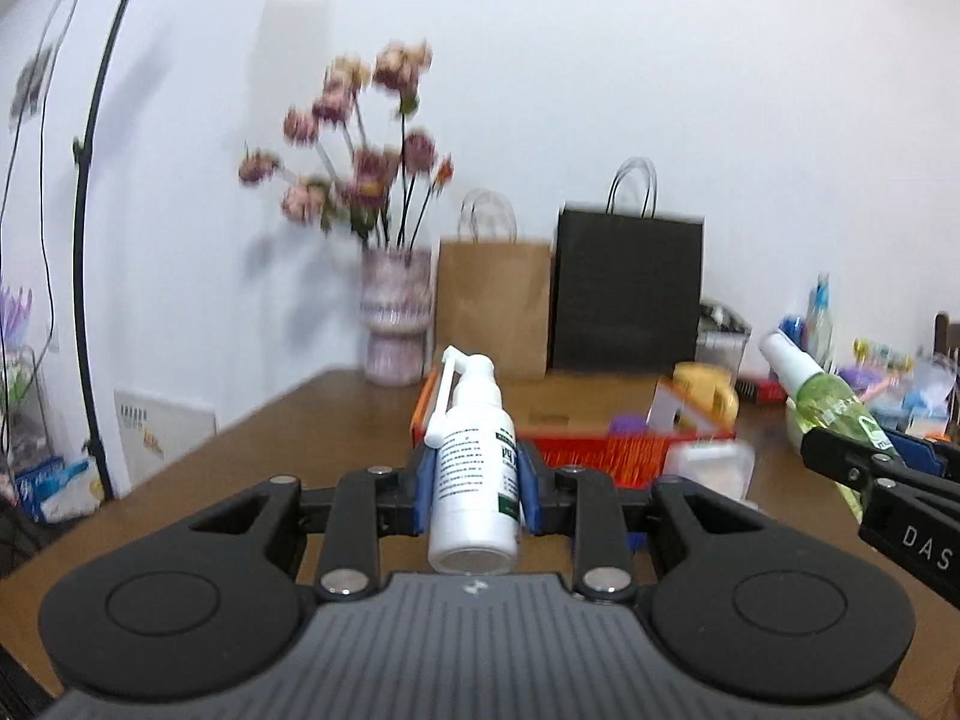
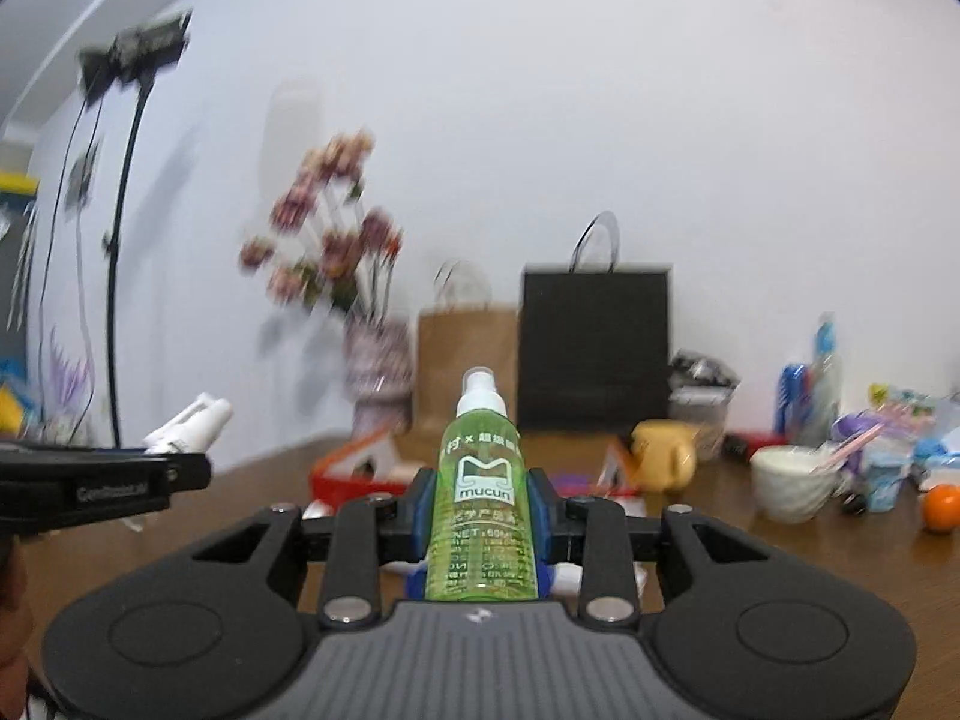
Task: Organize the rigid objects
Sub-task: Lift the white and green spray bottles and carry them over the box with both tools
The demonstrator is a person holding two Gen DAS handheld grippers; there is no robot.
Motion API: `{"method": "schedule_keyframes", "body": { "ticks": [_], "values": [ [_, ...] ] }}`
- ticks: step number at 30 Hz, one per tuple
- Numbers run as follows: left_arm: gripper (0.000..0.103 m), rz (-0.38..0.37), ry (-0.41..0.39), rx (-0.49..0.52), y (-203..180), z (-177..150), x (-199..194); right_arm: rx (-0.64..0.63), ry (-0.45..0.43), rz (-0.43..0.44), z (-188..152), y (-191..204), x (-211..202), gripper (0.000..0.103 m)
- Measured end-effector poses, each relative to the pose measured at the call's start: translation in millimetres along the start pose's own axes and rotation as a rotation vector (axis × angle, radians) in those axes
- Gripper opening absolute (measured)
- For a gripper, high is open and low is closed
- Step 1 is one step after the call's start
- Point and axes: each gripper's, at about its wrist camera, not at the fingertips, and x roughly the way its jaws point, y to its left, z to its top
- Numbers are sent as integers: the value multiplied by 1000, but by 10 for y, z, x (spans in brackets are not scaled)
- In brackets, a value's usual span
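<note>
My left gripper (image 1: 474, 483) is shut on a white spray bottle (image 1: 474, 474) with a folded nozzle arm, held above the brown table (image 1: 288, 420). In the right wrist view, my right gripper (image 2: 480, 510) is shut on a green spray bottle (image 2: 480, 492) labelled mucun, its white cap pointing up and away. From the left wrist view the green bottle (image 1: 831, 402) shows at the right edge in the other gripper. The white bottle (image 2: 189, 423) shows at the left of the right wrist view. A red basket (image 1: 600, 450) lies on the table just beyond both grippers.
A vase of flowers (image 1: 396, 324), a brown paper bag (image 1: 492, 306) and a black paper bag (image 1: 627, 288) stand against the wall. A yellow mug (image 2: 663, 456), a white bowl (image 2: 792, 480), an orange (image 2: 941, 507) and cluttered bottles sit to the right. A lamp stand (image 1: 90, 240) rises at left.
</note>
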Motion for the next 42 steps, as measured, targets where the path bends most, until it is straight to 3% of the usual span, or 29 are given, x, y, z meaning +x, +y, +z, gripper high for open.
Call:
{"method": "schedule_keyframes", "body": {
  "ticks": [9, 18, 26, 42],
  "values": [
    [28, -36, -14, 0, -126, 102, -87, 5, -9, -31, 77, -133, -127, 31],
    [28, -43, 8, -8, -174, 188, 188, -2, 17, -25, 151, -244, 160, 31],
    [28, -28, 7, -6, -190, 347, 731, 12, 45, -2, 330, -348, 843, 31],
    [28, -20, 7, 34, -228, 843, 2248, 18, 133, 67, 602, -403, 2553, 31]
  ]
}}
